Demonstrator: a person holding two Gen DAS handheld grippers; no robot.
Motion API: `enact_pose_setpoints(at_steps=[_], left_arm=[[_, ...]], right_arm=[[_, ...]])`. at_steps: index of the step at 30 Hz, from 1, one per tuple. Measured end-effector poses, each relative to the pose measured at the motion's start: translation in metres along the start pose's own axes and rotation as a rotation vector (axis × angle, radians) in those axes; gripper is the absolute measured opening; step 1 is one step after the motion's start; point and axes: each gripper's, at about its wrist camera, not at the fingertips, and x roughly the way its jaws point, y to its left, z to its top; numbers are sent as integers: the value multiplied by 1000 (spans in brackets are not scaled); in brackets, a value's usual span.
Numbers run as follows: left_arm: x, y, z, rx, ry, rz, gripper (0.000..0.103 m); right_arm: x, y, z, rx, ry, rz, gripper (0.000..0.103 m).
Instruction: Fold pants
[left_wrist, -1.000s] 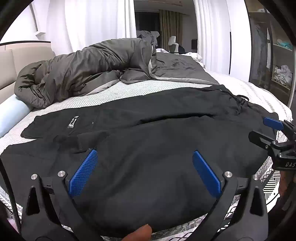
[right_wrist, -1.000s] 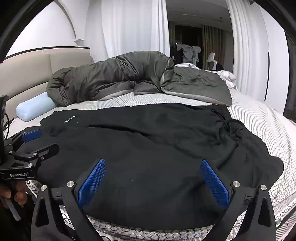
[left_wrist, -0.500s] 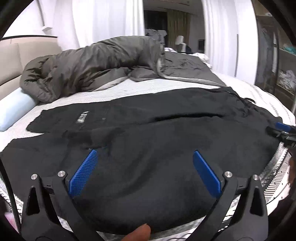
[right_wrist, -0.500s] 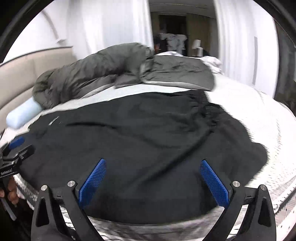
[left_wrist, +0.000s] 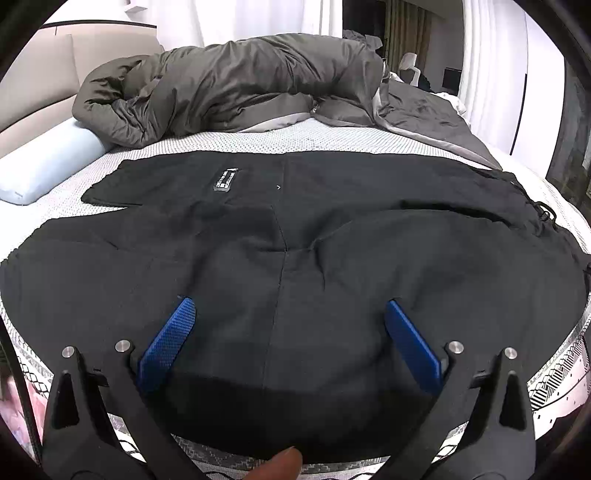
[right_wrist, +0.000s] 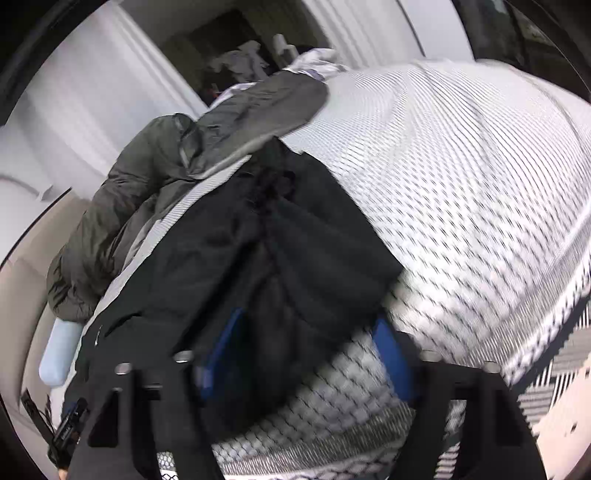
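Over the black pants (left_wrist: 295, 258) on the bed (left_wrist: 258, 142) — both grippers, left (left_wrist: 288, 332) and right (right_wrist: 306, 354), spread wide, pinching nothing.

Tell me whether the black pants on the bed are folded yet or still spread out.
Spread out. The black pants lie flat across the mattress, both legs side by side at full length, with only small wrinkles; no part is doubled over.

A bed (left_wrist: 303, 138) with a white, diamond-patterned mattress cover carries everything. Black pants (left_wrist: 295, 251) lie spread flat across its near half, reaching the near edge. Beyond the pants, a bunched dark grey duvet (left_wrist: 229, 81) lies along the far side. Left of the pants, touching the duvet's end, lies a pale blue bolster pillow (left_wrist: 48, 162).
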Motion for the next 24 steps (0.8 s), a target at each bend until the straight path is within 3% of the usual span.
enact_pose_setpoints(at_steps=[2, 5, 7, 8, 10, 11, 12, 16, 21, 23, 24], left_arm=[[3, -1, -1, 5, 7, 6, 102], [9, 0, -2, 9, 35, 29, 102], [8, 3, -2, -9, 41, 29, 102], [7, 8, -1, -28, 38, 23, 102], [2, 20, 0, -56, 30, 32, 102], [-2, 30, 0, -80, 29, 42, 102], [-5, 40, 1, -100, 27, 47, 102], [-25, 111, -1, -255, 29, 129, 102], [-43, 195, -13, -439, 34, 273, 102], [-47, 225, -22, -521, 45, 257, 99], [-45, 237, -25, -548, 57, 236, 91]], right_arm=[[-3, 1, 2, -11, -31, -8, 14], [-20, -9, -3, -2, -106, -75, 13], [-15, -24, -1, 42, -64, -134, 14], [-10, -23, -1, 39, -37, -146, 17], [-15, -17, -2, 30, -65, -160, 33], [-22, -13, -2, 28, -101, -185, 55], [-32, -11, -2, 37, -153, -208, 63], [-62, 2, -3, 41, -294, -209, 63], [-68, 22, -5, -5, -312, -103, 65], [-64, 32, -2, -35, -306, -89, 66], [-64, 35, -2, -47, -304, -80, 66]])
